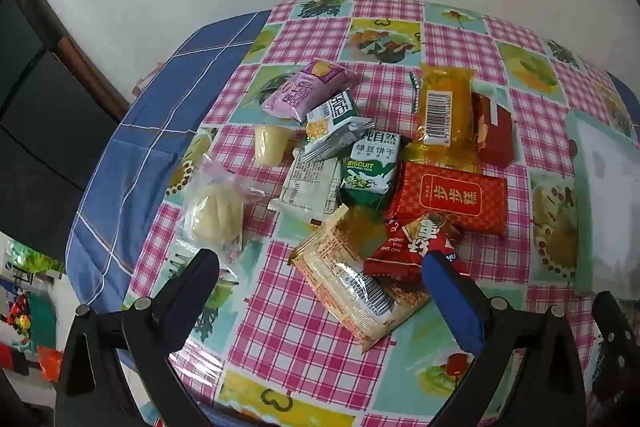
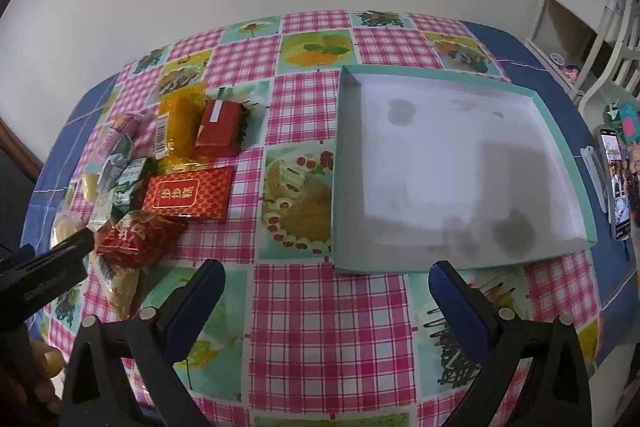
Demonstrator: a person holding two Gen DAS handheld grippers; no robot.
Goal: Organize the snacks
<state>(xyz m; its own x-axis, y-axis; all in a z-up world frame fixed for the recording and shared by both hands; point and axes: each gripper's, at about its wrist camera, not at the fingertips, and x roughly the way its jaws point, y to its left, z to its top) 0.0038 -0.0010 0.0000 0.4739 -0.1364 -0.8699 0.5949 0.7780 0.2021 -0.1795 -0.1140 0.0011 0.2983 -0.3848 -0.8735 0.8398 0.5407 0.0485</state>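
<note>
A: How do the tongs stand?
B: Left gripper (image 1: pixel 320 269) and right gripper (image 2: pixel 326 277) are both spread wide, grasping nothing.
A: Where are the snacks?
B: The snack pile (image 1: pixel 360 163) lies just ahead of the left gripper; the empty tray (image 2: pixel 460 167) lies ahead of the right gripper.

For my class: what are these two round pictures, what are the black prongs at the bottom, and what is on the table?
A person holds a two-finger gripper in each hand, each with a camera looking along its fingers. One picture is from the left gripper, open above a pile of snack packets. The other is from the right gripper, open near an empty shallow box. All rest on a checked tablecloth. Neither gripper holds anything.
</note>
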